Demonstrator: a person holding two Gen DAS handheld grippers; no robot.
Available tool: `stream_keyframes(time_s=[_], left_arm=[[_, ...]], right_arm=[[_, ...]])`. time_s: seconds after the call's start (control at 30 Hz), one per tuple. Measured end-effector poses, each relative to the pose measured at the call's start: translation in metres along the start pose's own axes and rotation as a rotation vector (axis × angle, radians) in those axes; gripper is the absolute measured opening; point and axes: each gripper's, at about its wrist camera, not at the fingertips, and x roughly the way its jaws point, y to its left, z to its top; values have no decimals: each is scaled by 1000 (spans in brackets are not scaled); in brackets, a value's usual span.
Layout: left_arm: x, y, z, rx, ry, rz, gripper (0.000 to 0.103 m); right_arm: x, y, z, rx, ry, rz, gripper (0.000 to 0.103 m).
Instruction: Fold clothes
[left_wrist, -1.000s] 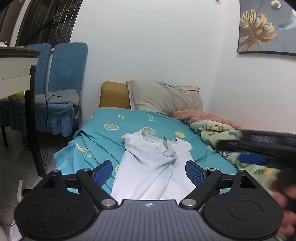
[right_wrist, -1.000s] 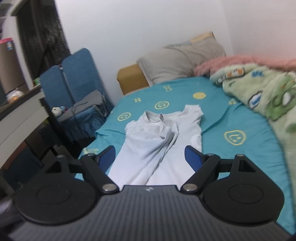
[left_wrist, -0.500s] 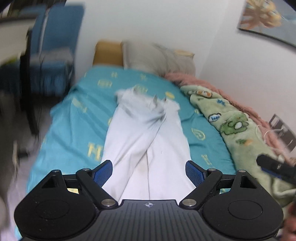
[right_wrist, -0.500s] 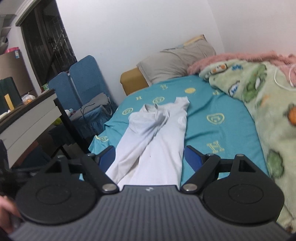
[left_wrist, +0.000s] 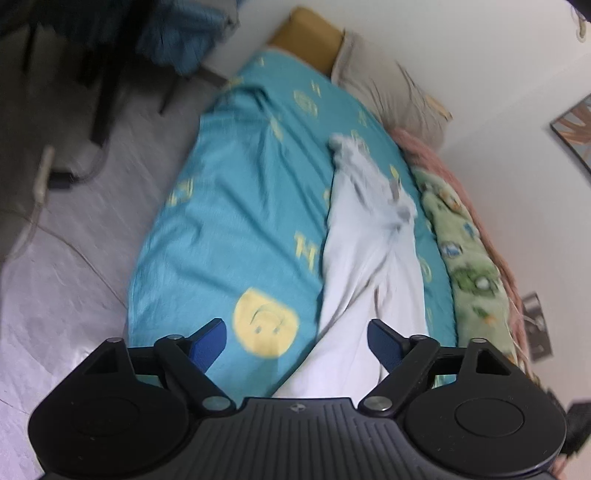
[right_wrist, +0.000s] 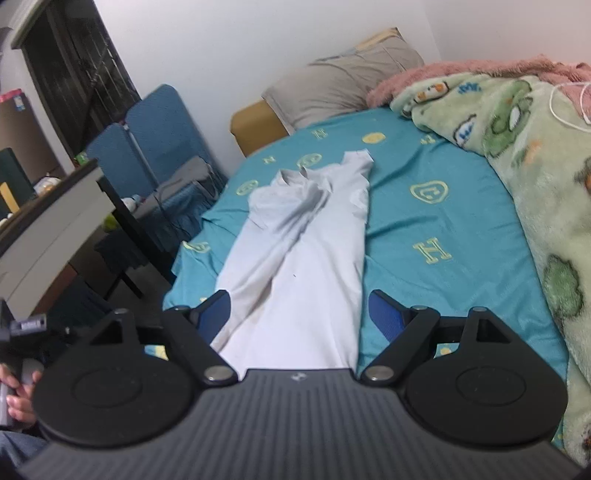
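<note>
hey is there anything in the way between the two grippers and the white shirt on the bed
Nothing visible. The white shirt lies on bare teal sheet, with both the right hand-held gripper and left hand-held gripper open over its near end. The green blanket stays off to the side.

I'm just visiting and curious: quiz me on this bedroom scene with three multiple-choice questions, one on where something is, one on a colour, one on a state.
1. Where does the white shirt lie?
A. on the teal sheet
B. on the blue chair
C. on the floor

2. What colour is the pillow?
A. red
B. grey
C. black

3. How do the right gripper and left gripper stand?
A. both clamped on the shirt
B. one open, one shut
C. both open, holding nothing

Answers: 1 A, the shirt is stretched lengthwise along the sheet. 2 B, it is grey, at the head of the bed. 3 C, in each view the blue pads stand wide apart with nothing between them.
</note>
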Motion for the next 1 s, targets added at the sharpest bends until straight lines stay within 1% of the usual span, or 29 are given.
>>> stream_keyframes(time_s=[0.07,0.1,0.13,0.2,0.3,0.4,0.43,0.47,0.53,0.6,0.7,0.77,0.83,0.93,0.97,1.0], left_arm=[[8,24,-7,-62,51,-65,69],[11,33,-10,-79,62,-93,65],[13,37,-12,-59,65,-101,65],[21,36,-17,23,96,-93,65],[41,25,-28,102,196,-106,58],[50,10,-31,202,254,-63,57],[53,5,-32,235,273,-48,54],[56,0,-33,268,293,-34,48],[61,-11,-36,335,331,-5,17],[59,-32,-39,449,353,47,4],[47,-72,-47,605,352,100,1],[41,-100,-54,712,339,162,1],[36,-125,-60,788,328,228,1],[30,-166,-70,852,279,277,0],[28,-178,-73,848,265,269,0],[25,-189,-75,825,255,241,0]], right_arm=[[4,-2,-1,18,14,-4,83],[6,-3,-1,28,21,-5,83],[8,-4,0,38,28,-7,83],[12,-6,-1,50,41,-10,83],[16,-7,-2,48,50,-22,83],[18,-10,-2,59,58,-38,83],[18,-12,-2,66,61,-42,83],[18,-13,-2,73,63,-44,83],[17,-17,-1,89,64,-44,83],[16,-20,1,106,64,-46,83],[13,-26,3,143,64,-41,83],[11,-32,4,171,65,-38,83],[8,-36,4,198,66,-37,83],[3,-41,3,218,59,-32,83],[3,-41,4,220,56,-31,83],[2,-42,4,222,54,-31,83]])
